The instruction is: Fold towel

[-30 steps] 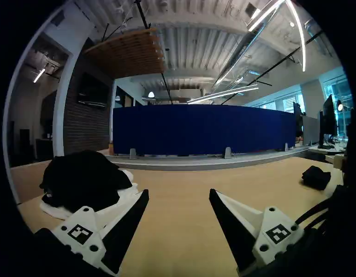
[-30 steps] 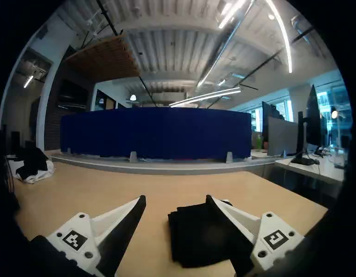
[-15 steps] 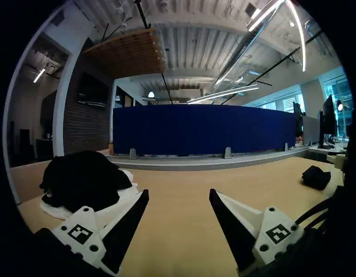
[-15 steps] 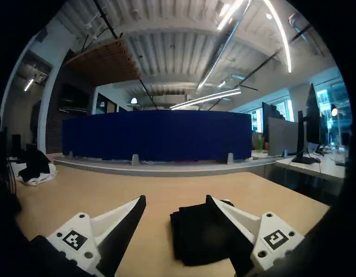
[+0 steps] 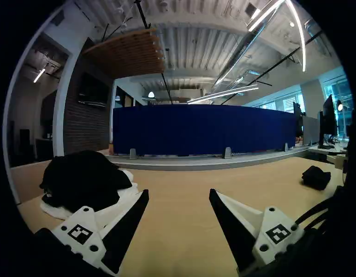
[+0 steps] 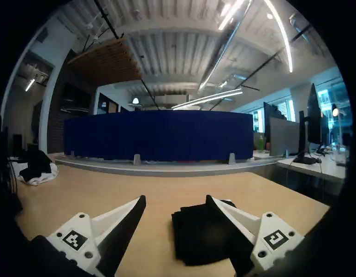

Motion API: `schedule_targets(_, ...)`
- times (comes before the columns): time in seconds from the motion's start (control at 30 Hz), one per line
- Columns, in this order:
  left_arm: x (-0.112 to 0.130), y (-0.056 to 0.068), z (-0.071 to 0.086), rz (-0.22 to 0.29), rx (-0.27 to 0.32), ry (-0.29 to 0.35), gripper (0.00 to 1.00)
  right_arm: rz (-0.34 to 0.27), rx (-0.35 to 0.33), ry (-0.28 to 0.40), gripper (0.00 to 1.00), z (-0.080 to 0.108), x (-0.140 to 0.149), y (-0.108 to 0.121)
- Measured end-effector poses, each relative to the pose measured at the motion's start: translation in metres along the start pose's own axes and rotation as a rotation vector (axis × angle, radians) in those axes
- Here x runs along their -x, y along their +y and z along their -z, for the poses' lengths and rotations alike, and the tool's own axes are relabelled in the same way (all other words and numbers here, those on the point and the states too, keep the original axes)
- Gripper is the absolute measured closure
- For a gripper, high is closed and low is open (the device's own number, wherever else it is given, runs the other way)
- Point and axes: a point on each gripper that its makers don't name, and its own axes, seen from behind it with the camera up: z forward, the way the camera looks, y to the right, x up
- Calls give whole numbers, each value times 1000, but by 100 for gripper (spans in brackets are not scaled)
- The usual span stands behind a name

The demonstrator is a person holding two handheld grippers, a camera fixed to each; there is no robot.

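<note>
Here the right gripper (image 6: pixel 175 198) hangs low over the pale wooden tabletop (image 6: pixel 109 194), jaws released and spread wide, grasping nothing. The folded black towel (image 6: pixel 201 231) lies flat on the tabletop on the near side of the long dark-blue partition panel (image 6: pixel 159 136), roughly below the panel's middle in the right gripper view. It sits between the two jaws, and its right part is covered by the right-hand one; whether that jaw touches the fabric cannot be told. Toward the partition's left end, well apart from the towel, a heap of black cloth (image 6: pixel 34 165) rests on a rumpled white cloth (image 6: pixel 42 177). Past the partition's right end stand dark computer monitors (image 6: pixel 311 122).

The left gripper (image 5: pixel 178 191) likewise has its jaws apart and clasps nothing, with bare tabletop between them. In the left gripper view the heap lies just beyond the left-hand jaw, before the partition's left end, and the towel shows small near the partition's right end.
</note>
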Motion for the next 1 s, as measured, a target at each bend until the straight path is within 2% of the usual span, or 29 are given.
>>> schedule_targets(1.0,-2,-3,4,2,2,0,3,0,0,1,0,5,1,-1)
